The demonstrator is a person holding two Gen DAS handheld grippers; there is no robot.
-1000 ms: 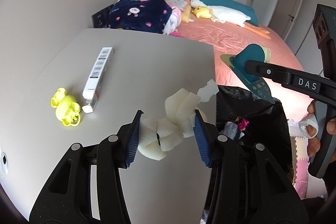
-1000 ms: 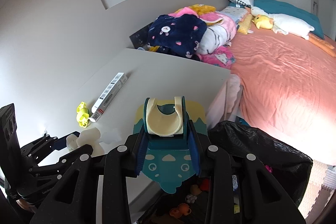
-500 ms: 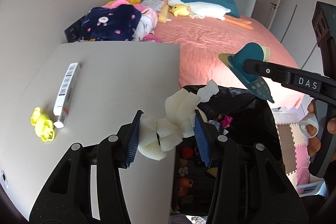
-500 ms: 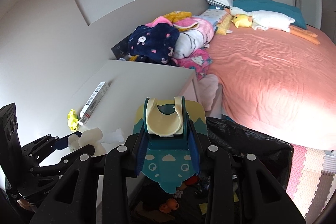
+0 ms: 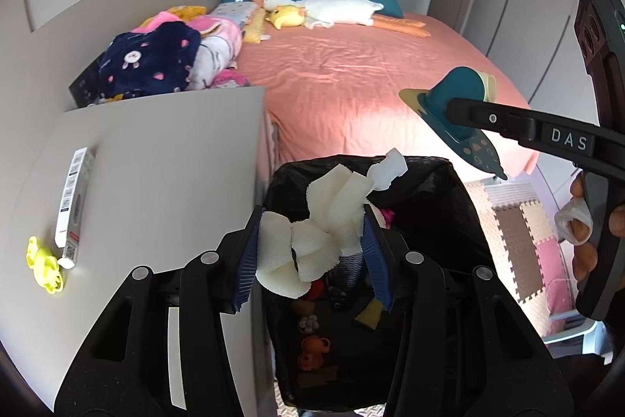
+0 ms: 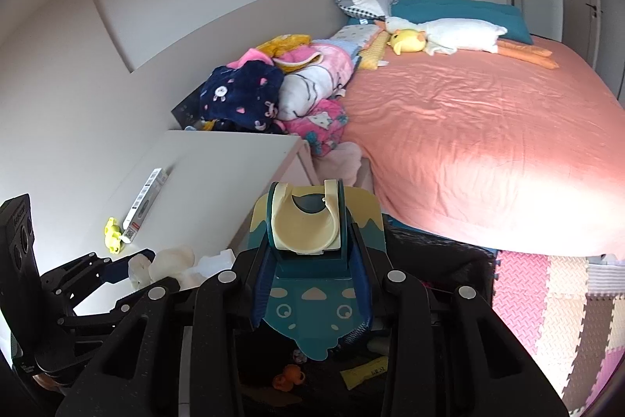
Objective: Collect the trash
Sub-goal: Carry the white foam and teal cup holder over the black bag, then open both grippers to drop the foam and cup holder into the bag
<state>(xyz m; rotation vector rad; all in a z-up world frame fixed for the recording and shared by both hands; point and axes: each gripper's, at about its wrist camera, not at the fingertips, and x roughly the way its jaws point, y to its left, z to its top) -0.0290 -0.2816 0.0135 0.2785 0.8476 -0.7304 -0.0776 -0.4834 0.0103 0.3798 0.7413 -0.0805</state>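
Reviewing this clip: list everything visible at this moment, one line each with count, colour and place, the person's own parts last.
foam scraps: one bunch, white, clamped in the left hand-held gripper over the bin
holder: one, teal and cream, clamped in the right hand-held gripper
trash bin: one, black liner, beside the table
table: one, white
box: one, white, on the table
toy: one, yellow, beside the box
bed: one, salmon sheet
left hand-held gripper: black, blue pads
right hand-held gripper: black

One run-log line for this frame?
left tongs: shut on foam scraps | right tongs: shut on teal holder | both over black trash bag
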